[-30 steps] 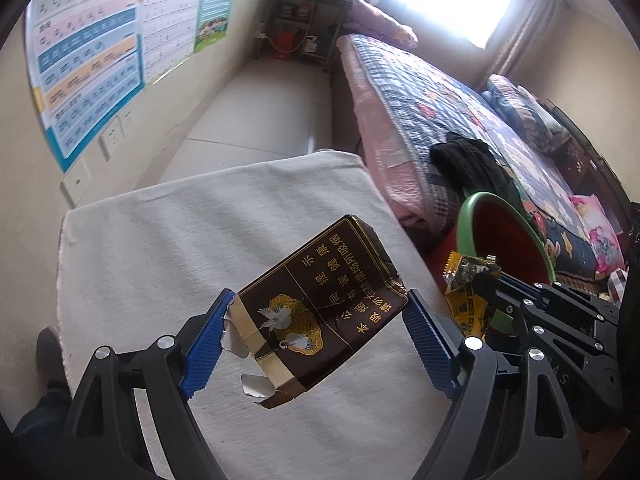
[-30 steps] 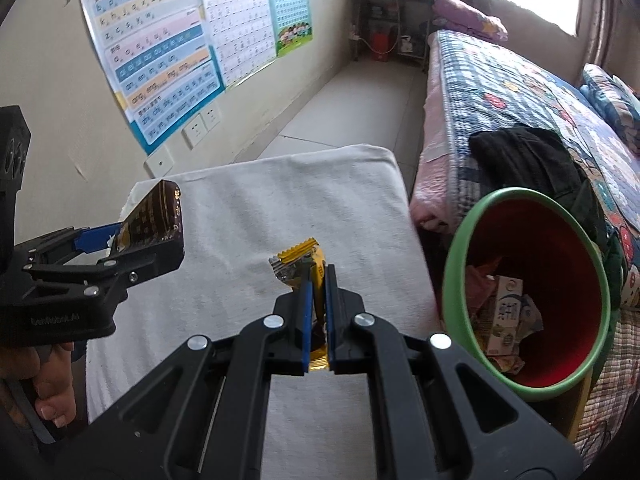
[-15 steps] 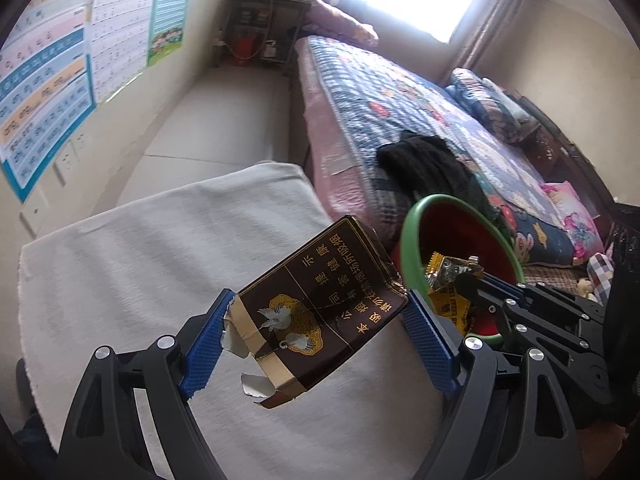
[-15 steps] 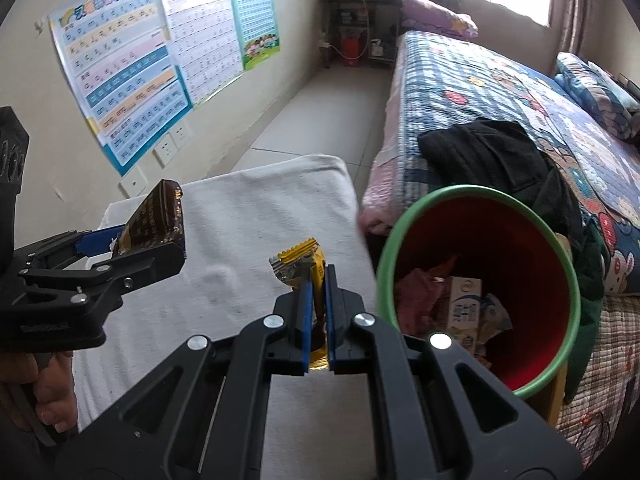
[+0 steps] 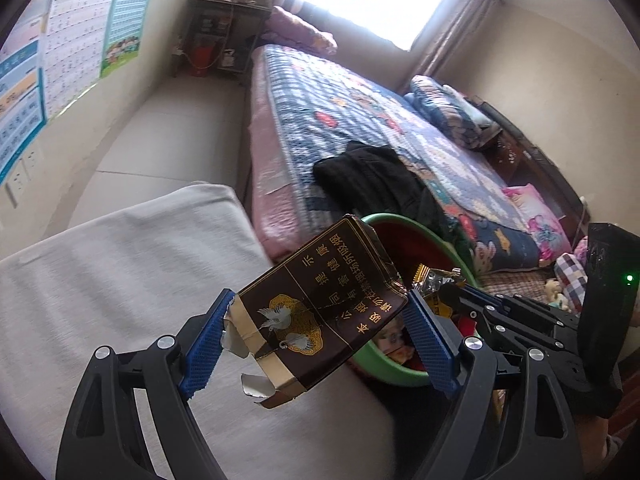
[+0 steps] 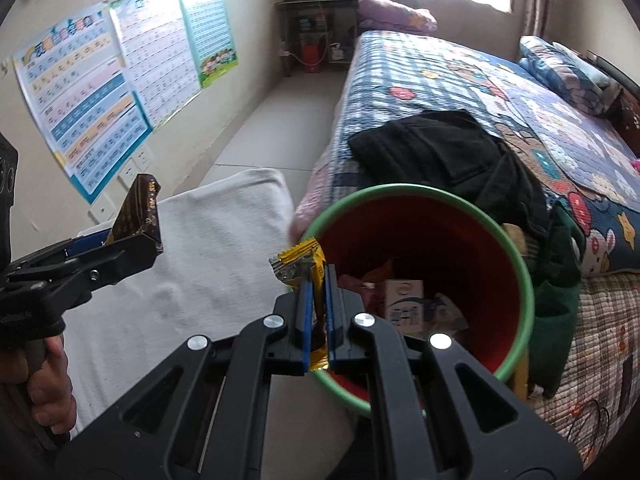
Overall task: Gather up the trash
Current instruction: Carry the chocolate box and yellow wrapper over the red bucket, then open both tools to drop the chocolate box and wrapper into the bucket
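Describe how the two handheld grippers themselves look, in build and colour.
Both are alike. The left gripper has two black plastic arms with cut-out openings, silver round bolt heads at the joints, and long blue finger pads with a fine ribbed texture. The right gripper shows the same black frame, silver bolts and blue pads. A small green light glows on the right gripper's black body. No cables show.

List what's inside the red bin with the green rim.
Red bin: a white carton, crumpled pale wrappers and pinkish scraps lie inside. The near bottom is hidden behind the right hand-held gripper and its yellow wrapper.
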The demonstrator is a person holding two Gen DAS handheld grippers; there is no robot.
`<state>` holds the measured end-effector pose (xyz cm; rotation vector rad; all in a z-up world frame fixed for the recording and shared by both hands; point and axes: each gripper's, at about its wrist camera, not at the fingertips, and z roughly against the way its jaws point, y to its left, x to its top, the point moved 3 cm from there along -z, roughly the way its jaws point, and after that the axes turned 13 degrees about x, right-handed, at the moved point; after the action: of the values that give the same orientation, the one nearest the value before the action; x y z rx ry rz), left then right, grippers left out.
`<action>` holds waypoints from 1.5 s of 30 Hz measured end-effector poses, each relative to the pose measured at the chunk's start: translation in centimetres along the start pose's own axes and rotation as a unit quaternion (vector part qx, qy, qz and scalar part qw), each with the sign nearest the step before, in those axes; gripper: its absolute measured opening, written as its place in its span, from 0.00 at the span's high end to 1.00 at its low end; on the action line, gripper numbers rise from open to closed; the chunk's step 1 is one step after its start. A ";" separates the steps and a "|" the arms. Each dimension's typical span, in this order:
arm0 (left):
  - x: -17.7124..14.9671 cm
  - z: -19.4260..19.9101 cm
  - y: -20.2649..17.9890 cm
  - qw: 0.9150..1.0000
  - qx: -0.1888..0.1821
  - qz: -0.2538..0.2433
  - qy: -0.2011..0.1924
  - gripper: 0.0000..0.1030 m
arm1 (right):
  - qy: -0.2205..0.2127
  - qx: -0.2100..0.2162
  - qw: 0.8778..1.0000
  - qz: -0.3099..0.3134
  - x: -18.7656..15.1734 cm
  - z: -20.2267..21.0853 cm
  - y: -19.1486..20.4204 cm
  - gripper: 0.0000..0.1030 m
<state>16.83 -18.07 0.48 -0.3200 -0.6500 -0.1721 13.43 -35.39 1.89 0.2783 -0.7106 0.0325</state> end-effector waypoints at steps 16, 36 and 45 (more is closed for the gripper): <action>0.9 -3.0 -6.5 0.996 -0.081 -0.040 -0.008 0.22 | -0.018 -0.035 0.998 -0.040 0.4 1.4 -6.9 0.94; -0.4 -7.9 -10.8 0.992 -0.088 -0.084 0.035 0.22 | -0.012 -0.038 0.997 -0.068 -0.5 0.3 -11.6 0.94; -1.0 -9.1 -11.2 0.991 -0.086 -0.089 0.048 0.21 | -0.012 -0.035 0.997 -0.073 -0.4 0.0 -12.4 0.93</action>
<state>18.33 -31.64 -4.30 -0.4169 -0.5683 -0.4129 14.64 -47.36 -1.33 0.2635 -0.7120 -0.1345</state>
